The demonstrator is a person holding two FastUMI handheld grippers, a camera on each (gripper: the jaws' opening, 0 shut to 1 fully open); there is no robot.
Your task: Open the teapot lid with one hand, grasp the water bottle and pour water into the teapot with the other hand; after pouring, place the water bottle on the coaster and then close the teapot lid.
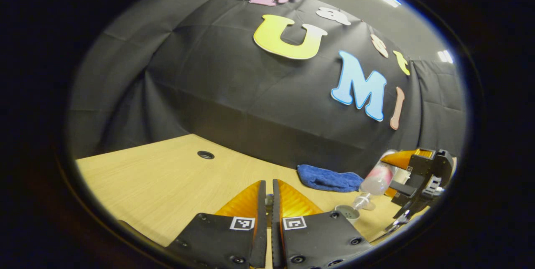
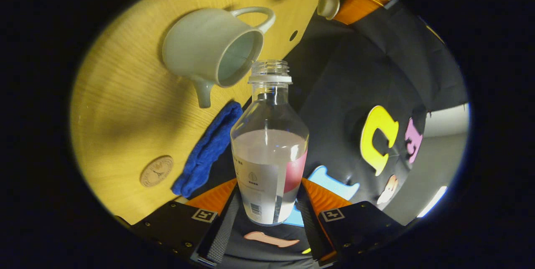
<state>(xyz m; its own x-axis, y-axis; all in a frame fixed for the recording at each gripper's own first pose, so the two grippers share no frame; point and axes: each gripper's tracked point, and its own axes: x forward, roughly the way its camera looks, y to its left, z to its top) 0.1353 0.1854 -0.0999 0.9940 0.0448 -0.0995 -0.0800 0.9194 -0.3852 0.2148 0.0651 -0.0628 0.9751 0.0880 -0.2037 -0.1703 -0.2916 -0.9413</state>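
Note:
My right gripper (image 2: 267, 187) is shut on a clear uncapped water bottle (image 2: 269, 143), partly full, with a pink and white label. The bottle is tilted, its mouth right at the open top of a pale grey teapot (image 2: 209, 49) standing on the wooden table. In the left gripper view the same bottle (image 1: 376, 181) slants neck-down over the teapot's rim (image 1: 347, 212), held by the right gripper (image 1: 418, 177). My left gripper (image 1: 268, 182) is shut on the teapot lid (image 2: 328, 5), held up and away from the pot. A round wooden coaster (image 2: 156, 171) lies on the table.
A blue cloth (image 1: 330, 179) lies crumpled by the black wall behind the teapot, between teapot and coaster in the right gripper view. The wooden table (image 1: 159, 177) has a small round cable hole (image 1: 205, 155) at its far left.

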